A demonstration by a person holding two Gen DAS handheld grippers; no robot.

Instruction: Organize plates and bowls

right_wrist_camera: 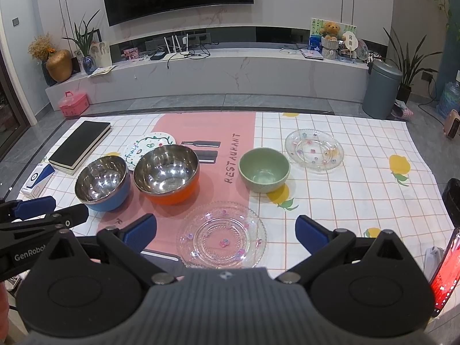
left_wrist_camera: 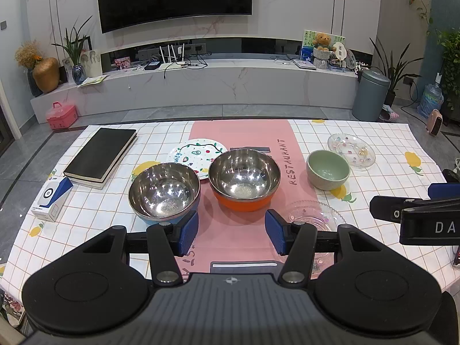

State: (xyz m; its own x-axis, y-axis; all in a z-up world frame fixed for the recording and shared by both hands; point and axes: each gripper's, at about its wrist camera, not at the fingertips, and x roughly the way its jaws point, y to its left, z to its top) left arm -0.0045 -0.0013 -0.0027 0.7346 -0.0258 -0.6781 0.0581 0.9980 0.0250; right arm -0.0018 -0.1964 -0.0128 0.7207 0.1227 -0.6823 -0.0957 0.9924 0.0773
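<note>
A: Both tongs hover at the near edge of the bench, nothing held. The left tongs (left_wrist_camera: pixel 231 231) stand wide, aimed between the blue-shelled steel bowl (left_wrist_camera: pixel 164 192) and the orange-shelled steel bowl (left_wrist_camera: pixel 244 178). The right tongs (right_wrist_camera: pixel 225 233) stand wider, their blue pads flanking the near glass plate (right_wrist_camera: pixel 221 234) without touching it.

B: Which step is this?

A: By my reading, the very start: no dish is stacked. The 2 steel bowls sit almost touching on the pink placemat (left_wrist_camera: pixel 238 241), the green ceramic bowl (right_wrist_camera: pixel 264 169) stands apart to the right, a second glass plate (right_wrist_camera: pixel 314 150) lies just behind it, and a painted plate (left_wrist_camera: pixel 198 153) is half hidden behind the steel bowls.

B: And the next move?

A: Likely the right tongs drop onto the near glass plate's rim; a thin, slick edge calls for a low, level approach.

B: Orientation?

A: All bowls sit upright, mouths up; plates lie flat. Being round, they show no long axis. The black notebook (left_wrist_camera: pixel 100 155) at far left is not part of the job.
</note>
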